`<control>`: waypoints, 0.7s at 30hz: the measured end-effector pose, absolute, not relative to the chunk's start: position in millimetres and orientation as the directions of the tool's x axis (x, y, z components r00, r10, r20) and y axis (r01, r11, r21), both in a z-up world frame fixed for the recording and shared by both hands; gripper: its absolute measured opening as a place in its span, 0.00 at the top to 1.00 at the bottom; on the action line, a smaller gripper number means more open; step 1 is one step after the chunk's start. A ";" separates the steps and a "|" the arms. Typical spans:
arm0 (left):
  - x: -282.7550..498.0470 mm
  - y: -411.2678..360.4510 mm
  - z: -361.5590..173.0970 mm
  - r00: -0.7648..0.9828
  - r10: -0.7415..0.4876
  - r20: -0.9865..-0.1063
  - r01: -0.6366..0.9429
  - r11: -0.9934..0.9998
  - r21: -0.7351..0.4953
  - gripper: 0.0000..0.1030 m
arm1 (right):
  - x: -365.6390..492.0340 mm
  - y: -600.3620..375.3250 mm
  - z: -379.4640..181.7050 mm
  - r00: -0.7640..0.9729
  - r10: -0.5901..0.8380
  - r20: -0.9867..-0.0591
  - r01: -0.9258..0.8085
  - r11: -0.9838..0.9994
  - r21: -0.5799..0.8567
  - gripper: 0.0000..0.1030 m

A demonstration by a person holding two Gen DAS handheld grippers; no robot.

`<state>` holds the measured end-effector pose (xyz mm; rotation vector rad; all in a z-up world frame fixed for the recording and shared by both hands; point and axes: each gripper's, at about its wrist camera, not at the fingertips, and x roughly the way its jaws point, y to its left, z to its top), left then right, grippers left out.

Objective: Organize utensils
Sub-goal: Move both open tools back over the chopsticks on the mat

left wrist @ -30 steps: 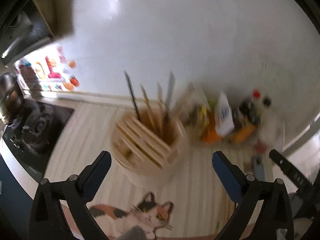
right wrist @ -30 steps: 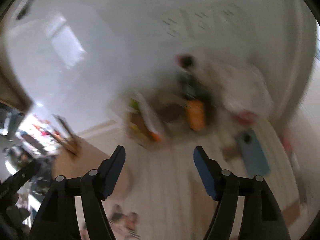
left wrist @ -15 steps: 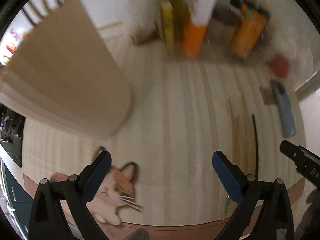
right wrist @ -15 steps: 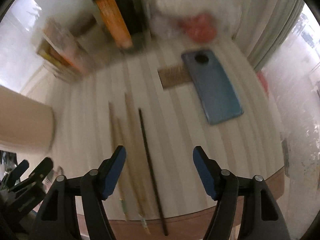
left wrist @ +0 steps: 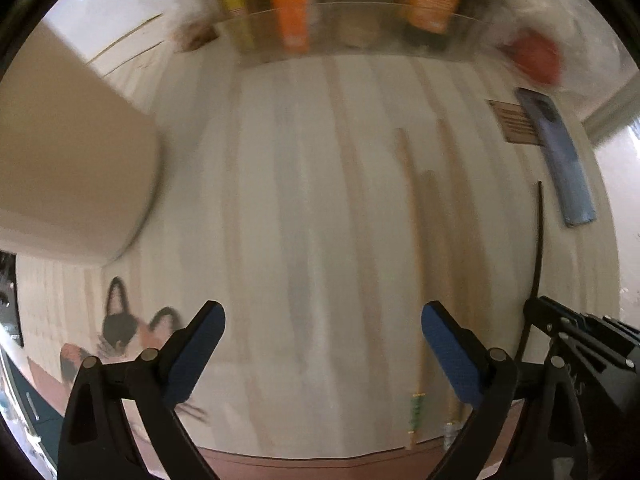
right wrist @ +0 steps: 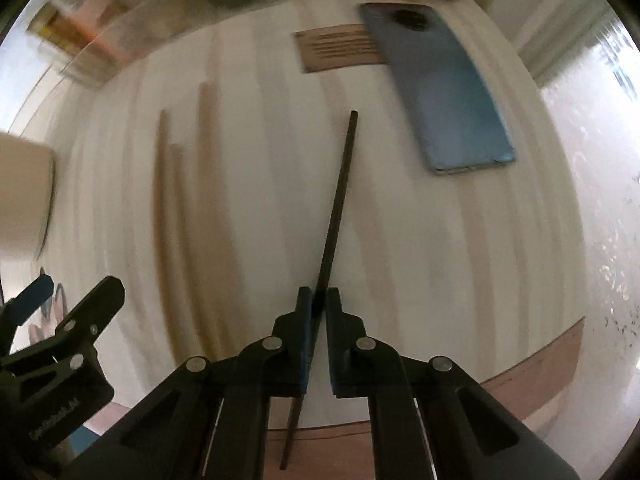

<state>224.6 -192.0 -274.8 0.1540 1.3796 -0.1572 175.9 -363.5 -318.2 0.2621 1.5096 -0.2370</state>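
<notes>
My right gripper (right wrist: pixel 318 300) is shut on a black chopstick (right wrist: pixel 340 184) that lies on the pale striped mat; the stick also shows in the left wrist view (left wrist: pixel 537 240). Three wooden chopsticks (right wrist: pixel 176 216) lie side by side to its left, seen also in the left wrist view (left wrist: pixel 416 240). My left gripper (left wrist: pixel 322 330) is open and empty, low over the mat, left of the wooden chopsticks. The round wooden utensil holder (left wrist: pixel 68 168) stands at the left; its top is out of view.
A blue phone (right wrist: pixel 436 88) and a brown card (right wrist: pixel 340 50) lie at the back right. A clear tray of packets and bottles (left wrist: pixel 340 12) stands along the back. A cat picture (left wrist: pixel 124 332) marks the mat's front left. The mat's front edge (right wrist: pixel 532 364) is close.
Both grippers came down toward the mat. My right gripper closed on the black chopstick. The left gripper moved closer to the wooden chopsticks and stayed open.
</notes>
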 end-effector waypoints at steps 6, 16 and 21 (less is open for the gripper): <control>219.6 -214.9 -279.5 0.155 -0.056 -0.986 0.255 0.967 -0.015 0.42 | 157.9 -393.1 -324.9 0.033 -0.023 -0.999 0.353 0.936 -0.010 0.94; 206.4 -233.9 -290.9 0.139 -0.033 -0.990 0.313 0.950 0.012 0.98 | 130.5 -404.6 -321.8 0.052 -0.045 -0.998 0.377 0.926 -0.023 0.94; 197.0 -208.8 -296.1 0.144 -0.021 -0.989 0.274 0.961 0.020 1.00 | 130.9 -409.0 -320.7 0.047 -0.015 -0.999 0.384 0.923 0.004 0.94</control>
